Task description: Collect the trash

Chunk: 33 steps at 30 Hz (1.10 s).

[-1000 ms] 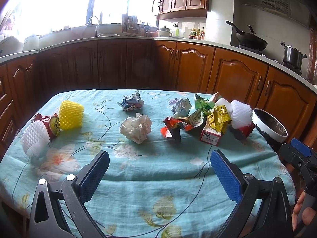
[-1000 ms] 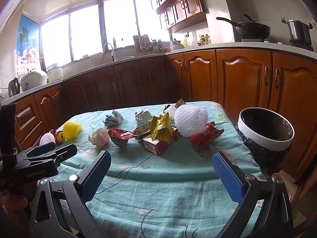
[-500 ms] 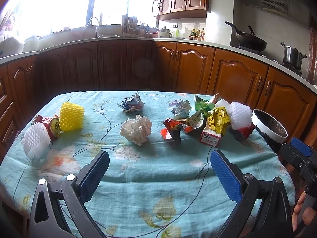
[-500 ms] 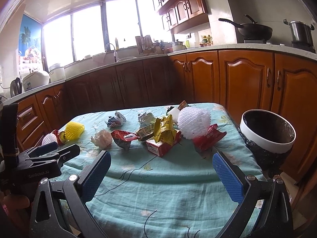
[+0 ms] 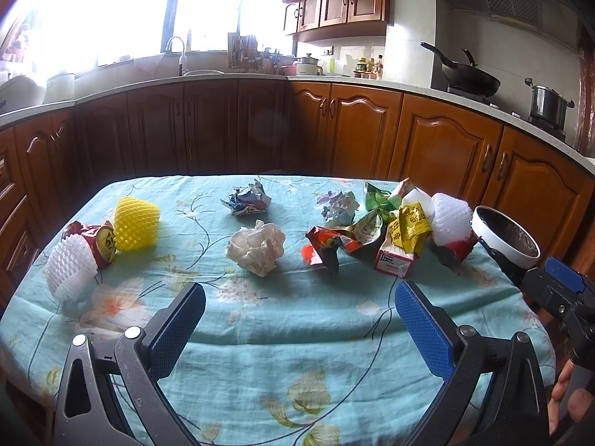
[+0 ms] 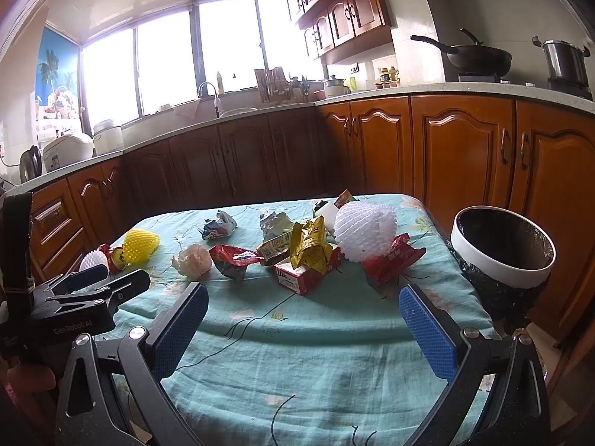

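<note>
- The trash lies scattered over the table (image 5: 297, 334), which wears a teal flowered cloth; none of it looks to be in the bin yet.
- Nearest the middle sits a crumpled paper ball (image 5: 256, 247), with a smaller printed paper wad (image 5: 247, 200) behind it.
- On the right is a heap: a red wrapper (image 6: 232, 258), a yellow wrapper (image 6: 308, 247) draped on a small red carton (image 6: 308, 277), and a white foam net (image 6: 364, 232).
- At the left edge lie a yellow foam net (image 5: 137, 223) and another white net (image 5: 70, 265) touching a red packet.
- All of it is probably very light and soft; the wrappers may be slick, so a pinch across a crumpled fold or the middle of a ball should hold best.
- The bin (image 6: 502, 260), white-rimmed with a black liner, stands just off the table's right edge.
- The left gripper (image 5: 299, 325) and right gripper (image 6: 303, 325) both hover at the near edge, jaws spread wide and holding nothing.
</note>
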Tool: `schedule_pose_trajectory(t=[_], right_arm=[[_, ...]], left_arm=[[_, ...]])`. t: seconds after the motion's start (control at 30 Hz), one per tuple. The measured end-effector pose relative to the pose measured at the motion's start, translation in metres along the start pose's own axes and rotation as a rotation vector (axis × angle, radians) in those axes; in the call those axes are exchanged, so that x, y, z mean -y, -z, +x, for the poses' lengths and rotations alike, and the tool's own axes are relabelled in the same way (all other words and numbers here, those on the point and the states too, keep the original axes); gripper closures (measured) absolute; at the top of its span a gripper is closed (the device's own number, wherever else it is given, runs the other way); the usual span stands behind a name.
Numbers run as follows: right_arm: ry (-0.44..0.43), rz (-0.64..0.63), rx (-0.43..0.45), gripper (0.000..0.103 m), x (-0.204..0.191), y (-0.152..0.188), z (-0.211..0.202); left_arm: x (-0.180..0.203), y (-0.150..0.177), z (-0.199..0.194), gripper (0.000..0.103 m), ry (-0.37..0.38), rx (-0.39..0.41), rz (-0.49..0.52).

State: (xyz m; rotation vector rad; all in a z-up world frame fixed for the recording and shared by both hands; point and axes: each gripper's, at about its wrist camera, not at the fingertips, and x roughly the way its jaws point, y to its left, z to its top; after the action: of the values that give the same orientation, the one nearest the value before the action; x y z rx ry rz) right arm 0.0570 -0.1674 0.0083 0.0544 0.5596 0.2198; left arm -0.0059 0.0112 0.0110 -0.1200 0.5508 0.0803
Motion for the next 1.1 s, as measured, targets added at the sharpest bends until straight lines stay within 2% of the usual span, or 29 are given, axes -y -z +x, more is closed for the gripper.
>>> schedule_pose_trajectory(t=[0.8, 1.1], right_arm=[[-0.004, 0.005, 0.004, 0.000, -0.0007, 0.0003, -0.0010], [-0.050, 0.020, -0.011, 0.000, -0.0030, -0.0006, 0.0044]], left_arm=[[0.0010, -0.0008, -0.0014, 0.001, 0.000, -0.002, 0.004], [-0.0056, -0.0041, 0.0054, 0.001, 0.001, -0.019, -0.016]])
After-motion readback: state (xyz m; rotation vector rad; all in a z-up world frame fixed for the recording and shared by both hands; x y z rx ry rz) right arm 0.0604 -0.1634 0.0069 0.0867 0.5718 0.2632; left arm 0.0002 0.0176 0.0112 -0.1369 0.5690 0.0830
